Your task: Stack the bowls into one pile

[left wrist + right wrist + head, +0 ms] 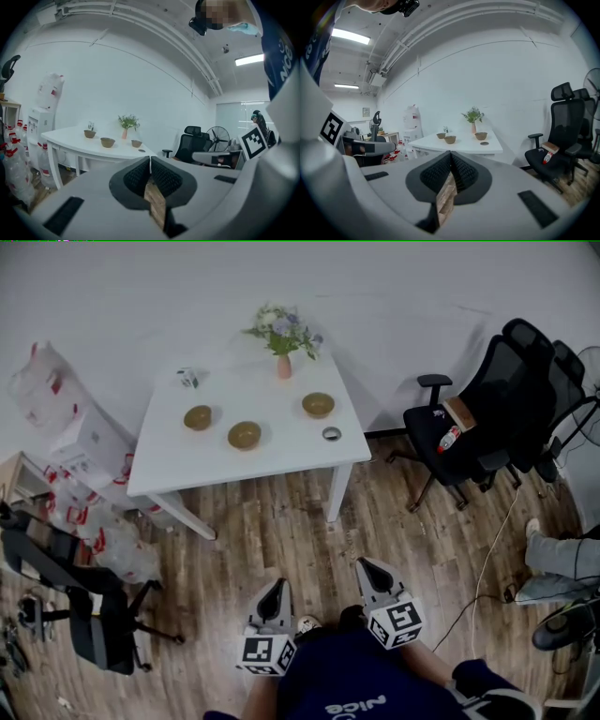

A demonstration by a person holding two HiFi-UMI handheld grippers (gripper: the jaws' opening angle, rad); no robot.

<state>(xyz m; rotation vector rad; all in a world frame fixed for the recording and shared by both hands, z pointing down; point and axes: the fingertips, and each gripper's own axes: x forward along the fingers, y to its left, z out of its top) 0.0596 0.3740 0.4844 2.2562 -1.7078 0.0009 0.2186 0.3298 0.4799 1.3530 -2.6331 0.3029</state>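
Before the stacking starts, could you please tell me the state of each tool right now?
Left tool: closed, holding nothing.
Right tool: closed, holding nothing.

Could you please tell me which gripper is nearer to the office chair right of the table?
Right. The right gripper sits below and left of the chair; the left gripper is even farther left.

On the table (178,470) the left bowl (198,417), middle bowl (245,435) and right bowl (318,405) stand apart, the middle one nearest its front edge. A vase (283,367) stands at its back edge.
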